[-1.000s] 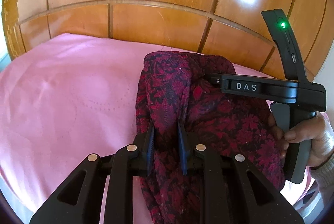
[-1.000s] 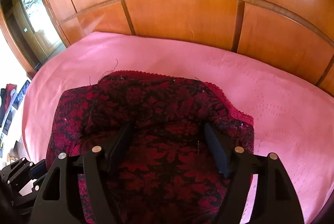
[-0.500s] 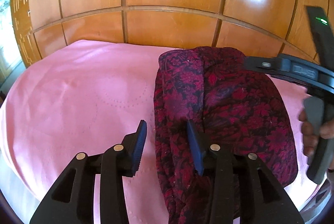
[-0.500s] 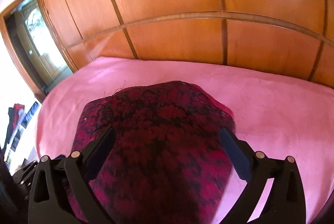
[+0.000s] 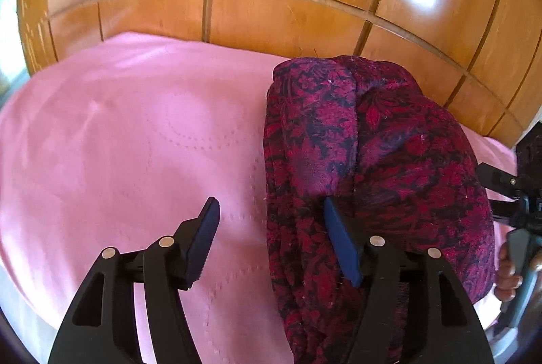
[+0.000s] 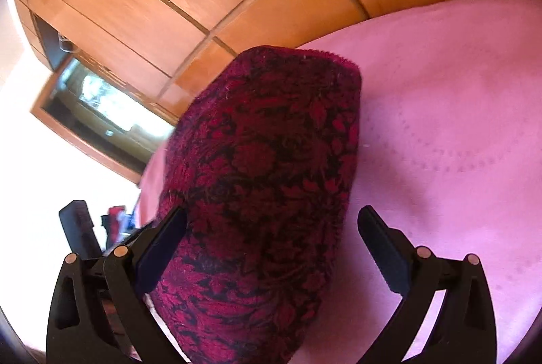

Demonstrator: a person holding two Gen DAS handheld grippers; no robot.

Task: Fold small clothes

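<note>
Garment (image 5: 379,160) lies folded, long axis toward wooden panels (image 5: 271,15).

A small dark red garment (image 5: 389,167) with a black floral pattern lay folded into a thick bundle on the pink bedcover (image 5: 135,143), near its far edge.

The left gripper (image 5: 271,235) points downward and its jaws have just been opening, nothing pressed between them. The right gripper (image 6: 271,238) has its jaws fully wide apart.
</note>
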